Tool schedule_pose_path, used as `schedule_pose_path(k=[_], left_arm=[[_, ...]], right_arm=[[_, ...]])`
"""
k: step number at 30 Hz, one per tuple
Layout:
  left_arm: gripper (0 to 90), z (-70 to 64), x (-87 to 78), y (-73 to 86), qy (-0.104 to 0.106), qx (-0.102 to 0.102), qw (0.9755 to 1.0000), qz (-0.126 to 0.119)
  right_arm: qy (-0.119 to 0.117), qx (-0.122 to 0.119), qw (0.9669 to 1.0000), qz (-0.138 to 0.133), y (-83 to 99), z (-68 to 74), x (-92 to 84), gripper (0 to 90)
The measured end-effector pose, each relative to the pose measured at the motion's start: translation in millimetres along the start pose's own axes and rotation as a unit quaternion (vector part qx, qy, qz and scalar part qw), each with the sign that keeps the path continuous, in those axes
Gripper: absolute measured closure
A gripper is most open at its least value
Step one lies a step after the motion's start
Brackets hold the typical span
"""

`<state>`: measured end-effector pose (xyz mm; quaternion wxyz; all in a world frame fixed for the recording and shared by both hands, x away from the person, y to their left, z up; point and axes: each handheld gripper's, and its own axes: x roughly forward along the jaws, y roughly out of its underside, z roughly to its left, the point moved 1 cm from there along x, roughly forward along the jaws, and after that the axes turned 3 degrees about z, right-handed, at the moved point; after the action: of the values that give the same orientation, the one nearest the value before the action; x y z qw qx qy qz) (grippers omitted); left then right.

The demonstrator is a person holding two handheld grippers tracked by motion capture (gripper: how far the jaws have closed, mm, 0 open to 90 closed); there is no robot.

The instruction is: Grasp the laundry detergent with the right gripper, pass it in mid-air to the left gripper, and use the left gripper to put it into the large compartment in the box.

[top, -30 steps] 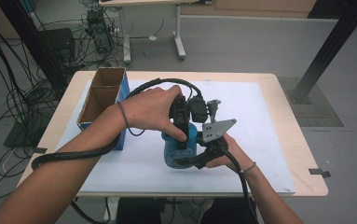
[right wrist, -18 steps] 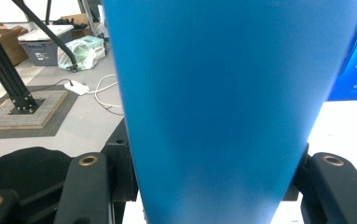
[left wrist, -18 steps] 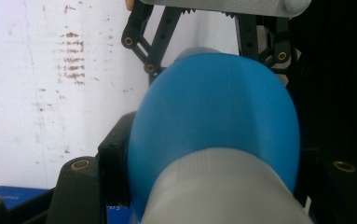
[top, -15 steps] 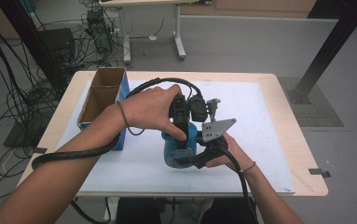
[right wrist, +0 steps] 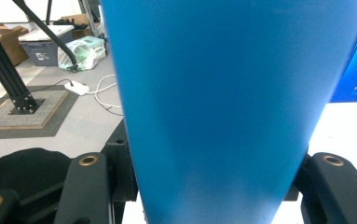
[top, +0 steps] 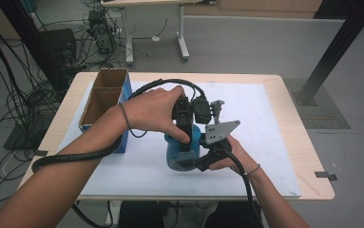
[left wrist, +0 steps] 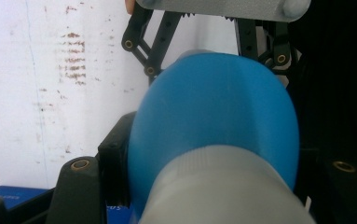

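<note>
**A:** So, where does the blue bottle (top: 182, 154) sit right now?

**B:** In the high view it stands on the white sheet (top: 265, 142) that covers the table (top: 308, 137), a little toward seven o'clock from the sheet's middle, close to the person's edge. The open cardboard box (top: 104, 95) with its blue side is at about ten o'clock from the bottle, apart from it.

**A:** And the two tongs?

**B:** Both are clamped on it. The left gripper (top: 185, 137) comes at the bottle from twelve o'clock, the left hand (top: 153, 111) wrapped over its body. In the left gripper view its black jaws stand on either side of the bottle's grey neck (left wrist: 223, 186), with the blue shoulder (left wrist: 213, 112) bulging just beyond.

**A:** The right one?

**B:** The right gripper (top: 196, 161) meets the bottle from about four o'clock, low on the body, with the grey three-cornered plate (top: 221, 130) on top of it. In the right gripper view the blue wall (right wrist: 223, 102) rises between the two jaws, which press narrow against it on both sides.

**A:** Anything else close by?

**B:** The left gripper's thick black cable (top: 75, 154) loops along the left forearm toward eight o'clock. In the left gripper view, the other gripper's black linkage (left wrist: 148, 42) shows at twelve o'clock, past the bottle.
</note>
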<state>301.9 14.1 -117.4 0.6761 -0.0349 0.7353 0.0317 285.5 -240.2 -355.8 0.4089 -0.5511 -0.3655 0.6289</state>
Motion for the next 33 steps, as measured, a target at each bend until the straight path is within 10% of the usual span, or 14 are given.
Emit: schedule_pose_path(k=[33], left_arm=[[37.2, -1.6, -1.5, -4.7, -0.002, 0.001, 1.0, 0.005]], right_arm=[[0.001, -0.003, 1.0, -0.002, 0.3, -0.4, -1.9, 40.9]])
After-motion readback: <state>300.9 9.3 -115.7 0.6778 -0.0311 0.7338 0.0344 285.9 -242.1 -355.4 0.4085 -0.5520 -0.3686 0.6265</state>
